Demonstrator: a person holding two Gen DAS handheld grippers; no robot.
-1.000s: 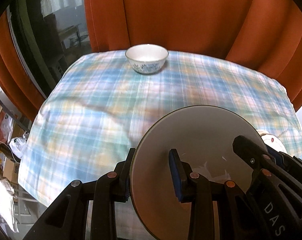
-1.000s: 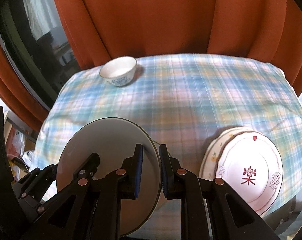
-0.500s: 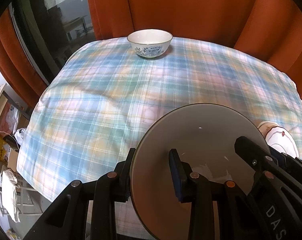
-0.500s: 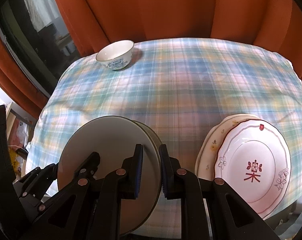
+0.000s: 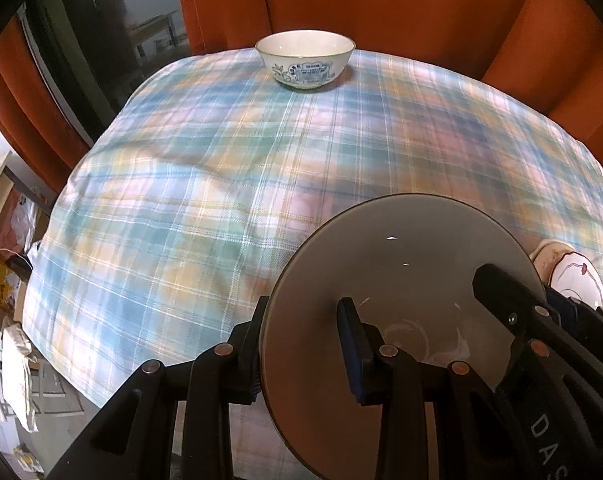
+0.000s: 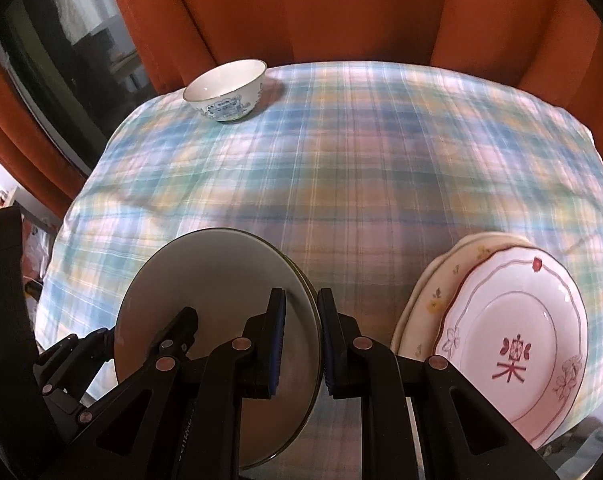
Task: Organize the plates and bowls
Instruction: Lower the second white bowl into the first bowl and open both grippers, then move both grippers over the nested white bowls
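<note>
Both jaws clamped on big bowl [image 5: 401,280], left gripper [image 5: 301,344] and right gripper [image 6: 301,340] at opposite rims, low over cloth [image 5: 221,184]; could slip, tip, or bump plates [image 6: 509,328] just beside.

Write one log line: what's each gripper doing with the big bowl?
left gripper: shut on grey bowl rim | right gripper: shut on opposite rim
</note>
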